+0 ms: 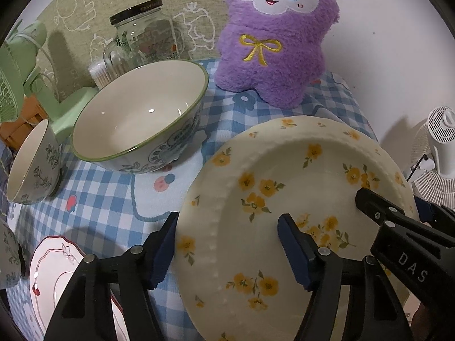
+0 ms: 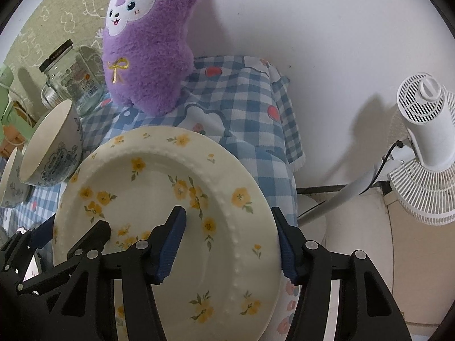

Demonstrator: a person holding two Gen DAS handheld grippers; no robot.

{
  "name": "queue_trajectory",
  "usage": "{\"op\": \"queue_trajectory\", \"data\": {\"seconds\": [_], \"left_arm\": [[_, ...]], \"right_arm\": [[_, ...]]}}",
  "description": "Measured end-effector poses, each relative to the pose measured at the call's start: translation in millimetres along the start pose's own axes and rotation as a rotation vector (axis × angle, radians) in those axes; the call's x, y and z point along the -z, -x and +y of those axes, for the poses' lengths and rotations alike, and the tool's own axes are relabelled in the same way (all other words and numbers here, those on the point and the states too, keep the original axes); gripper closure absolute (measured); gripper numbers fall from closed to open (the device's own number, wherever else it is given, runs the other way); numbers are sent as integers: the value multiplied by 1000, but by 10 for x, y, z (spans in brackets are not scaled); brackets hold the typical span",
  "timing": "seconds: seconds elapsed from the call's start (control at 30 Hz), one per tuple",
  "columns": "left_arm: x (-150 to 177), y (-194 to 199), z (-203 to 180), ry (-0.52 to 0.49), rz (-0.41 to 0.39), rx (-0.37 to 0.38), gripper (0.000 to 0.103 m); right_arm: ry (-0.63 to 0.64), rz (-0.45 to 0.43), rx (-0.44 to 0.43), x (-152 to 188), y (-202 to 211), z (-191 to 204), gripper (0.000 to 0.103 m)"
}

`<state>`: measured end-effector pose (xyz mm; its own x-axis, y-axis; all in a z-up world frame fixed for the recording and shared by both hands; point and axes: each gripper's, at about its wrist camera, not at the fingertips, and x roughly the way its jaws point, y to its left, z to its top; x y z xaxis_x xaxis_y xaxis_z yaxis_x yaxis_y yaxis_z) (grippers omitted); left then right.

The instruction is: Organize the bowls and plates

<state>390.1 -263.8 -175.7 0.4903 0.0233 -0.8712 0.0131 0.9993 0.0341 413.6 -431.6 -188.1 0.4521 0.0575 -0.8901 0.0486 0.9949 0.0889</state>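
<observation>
A cream plate with yellow flowers (image 1: 284,213) is held tilted above the checked cloth. My left gripper (image 1: 230,244) straddles its left rim, one finger under and one over. My right gripper (image 2: 230,244) straddles its right rim the same way. The plate also shows in the right wrist view (image 2: 170,199). A large cream bowl with a green rim (image 1: 136,119) stands at the left. A small floral bowl (image 1: 31,162) stands beside it. A plate with a red edge (image 1: 54,270) lies at the lower left.
A purple plush toy (image 1: 273,45) stands at the back of the blue checked tablecloth (image 1: 108,207). A glass jar (image 1: 145,34) and a green fan (image 1: 17,65) stand back left. A white fan (image 2: 426,147) stands off the table's right edge.
</observation>
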Motion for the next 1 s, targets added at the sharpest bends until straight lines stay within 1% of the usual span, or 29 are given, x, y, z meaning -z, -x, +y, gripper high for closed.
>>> {"op": "queue_trajectory", "data": {"seconds": [0.03, 0.1, 0.17, 0.27, 0.4, 0.53, 0.87, 1.0], "left_arm": [[-4, -3, 8, 2, 5, 0, 34], [-19, -3, 42, 16, 14, -3, 40], [-21, 3, 62, 24, 14, -11, 41], [8, 19, 35, 5, 3, -28, 41], [25, 30, 58, 15, 20, -20, 43], [77, 61, 62, 2, 25, -24, 43], [192, 150, 106, 13, 51, -24, 43], [253, 178, 142, 32, 61, -15, 43]], "right_arm": [[-3, 8, -1, 1, 2, 1, 40], [-6, 18, -2, 8, 5, 3, 40], [-14, 27, -6, 21, 8, -4, 40], [-30, 38, -10, 43, 19, -15, 40], [-22, 47, -4, 84, 49, 12, 40], [-26, 55, -4, 131, 78, 23, 40], [-21, 70, 9, 233, 177, 70, 40], [-19, 82, 7, 284, 208, 91, 40]]}}
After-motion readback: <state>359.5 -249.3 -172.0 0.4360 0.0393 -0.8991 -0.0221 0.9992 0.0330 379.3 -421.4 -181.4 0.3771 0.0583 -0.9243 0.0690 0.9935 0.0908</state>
